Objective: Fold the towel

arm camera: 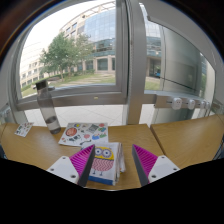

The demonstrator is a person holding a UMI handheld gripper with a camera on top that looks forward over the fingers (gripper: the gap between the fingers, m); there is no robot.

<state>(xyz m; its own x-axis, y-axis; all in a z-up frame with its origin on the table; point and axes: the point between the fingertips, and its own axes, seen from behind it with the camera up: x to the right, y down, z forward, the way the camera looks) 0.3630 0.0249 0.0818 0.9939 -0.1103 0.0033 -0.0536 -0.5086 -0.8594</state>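
A folded towel (102, 160) printed with an owl lies on the wooden table (185, 138), between my two fingers. My gripper (114, 162) is open. The left pink pad (86, 160) sits right at the towel's left edge, and the right pad (145, 160) stands off from its right edge with a strip of table showing between them. The towel's near end is hidden below the fingers.
Just beyond the towel lies a white sheet with colourful pictures (83, 132). A dark bottle (45, 106) stands further back on the left by the window sill, with a small card (21, 130) near it. A large window (100, 50) backs the table.
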